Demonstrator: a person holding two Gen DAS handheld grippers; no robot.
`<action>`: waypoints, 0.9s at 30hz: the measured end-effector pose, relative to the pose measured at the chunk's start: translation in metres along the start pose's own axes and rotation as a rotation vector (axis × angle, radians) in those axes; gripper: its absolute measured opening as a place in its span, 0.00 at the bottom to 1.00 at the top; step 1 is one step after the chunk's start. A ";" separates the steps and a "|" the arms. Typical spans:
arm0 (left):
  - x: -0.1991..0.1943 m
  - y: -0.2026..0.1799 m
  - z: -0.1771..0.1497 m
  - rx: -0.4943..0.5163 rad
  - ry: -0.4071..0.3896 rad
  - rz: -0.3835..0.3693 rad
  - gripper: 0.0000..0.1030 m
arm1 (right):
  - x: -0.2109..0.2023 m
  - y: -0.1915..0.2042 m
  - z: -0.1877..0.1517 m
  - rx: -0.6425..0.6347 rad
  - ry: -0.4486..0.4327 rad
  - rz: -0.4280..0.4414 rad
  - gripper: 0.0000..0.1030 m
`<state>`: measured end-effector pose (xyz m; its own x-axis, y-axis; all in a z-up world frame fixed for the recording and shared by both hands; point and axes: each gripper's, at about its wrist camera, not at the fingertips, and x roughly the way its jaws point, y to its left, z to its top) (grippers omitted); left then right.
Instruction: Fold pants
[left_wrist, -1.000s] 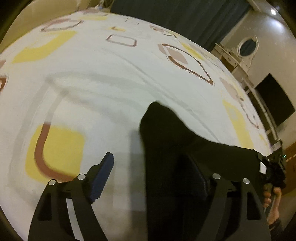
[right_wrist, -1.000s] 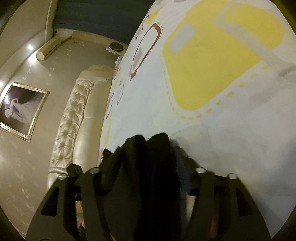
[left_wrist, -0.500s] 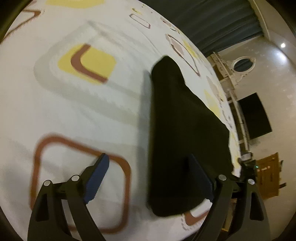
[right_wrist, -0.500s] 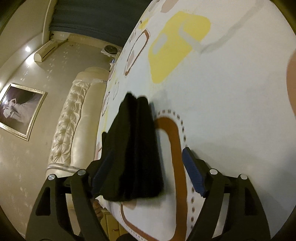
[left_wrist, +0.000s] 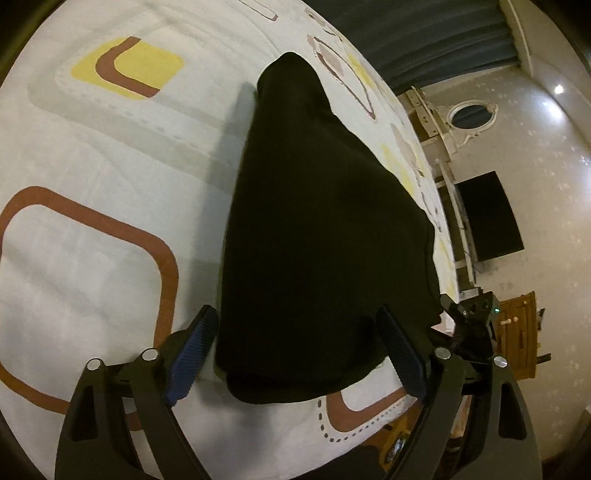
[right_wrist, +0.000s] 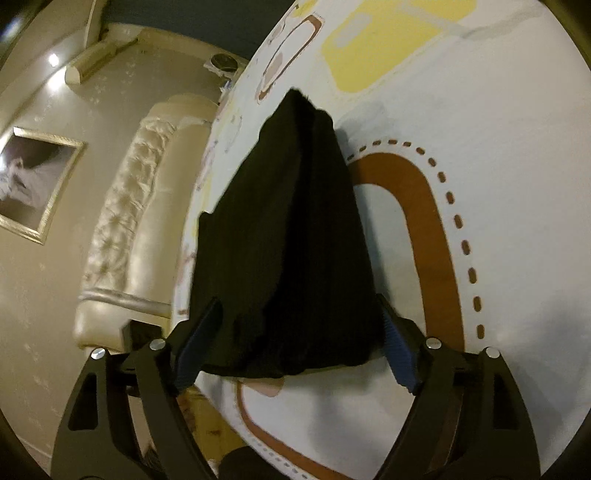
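Note:
The black pants (left_wrist: 317, 229) lie as a folded bundle on the patterned bedsheet (left_wrist: 92, 258), near the bed's edge. My left gripper (left_wrist: 295, 314) points down at one end of the bundle. Its jaws are closing, the blue pads (left_wrist: 192, 347) stand apart, and the cloth's near edge lies between them without being pinched. In the right wrist view the same pants (right_wrist: 295, 240) show stacked layers and fill most of the gap of my right gripper (right_wrist: 298, 303). Its jaws are closing too, with the pads (right_wrist: 397, 350) flanking the cloth.
A cream tufted headboard (right_wrist: 122, 221) and a framed picture (right_wrist: 33, 181) lie to the left in the right wrist view. A dark curtain (left_wrist: 424, 33), a black screen (left_wrist: 487, 218) and a wooden cabinet (left_wrist: 517, 332) stand beyond the bed's edge.
A second ago the pants were bunched up close in both grippers. Now they lie spread as a flat folded bundle on the sheet, and both grippers have drawn back to its near ends.

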<state>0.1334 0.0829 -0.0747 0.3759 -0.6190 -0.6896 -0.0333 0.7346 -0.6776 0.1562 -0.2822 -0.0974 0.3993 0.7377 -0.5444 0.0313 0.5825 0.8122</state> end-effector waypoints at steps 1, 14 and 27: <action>0.001 0.000 -0.001 0.001 0.002 0.012 0.67 | 0.002 0.000 -0.001 -0.001 0.003 -0.012 0.57; -0.016 -0.022 -0.007 0.068 -0.062 0.133 0.34 | -0.018 0.000 -0.003 0.014 -0.020 0.076 0.32; -0.023 -0.029 -0.023 0.116 -0.062 0.170 0.34 | -0.031 -0.003 -0.028 0.012 -0.010 0.092 0.31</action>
<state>0.1039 0.0696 -0.0453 0.4303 -0.4678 -0.7720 0.0046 0.8564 -0.5164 0.1179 -0.2976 -0.0890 0.4105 0.7842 -0.4653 0.0049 0.5083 0.8612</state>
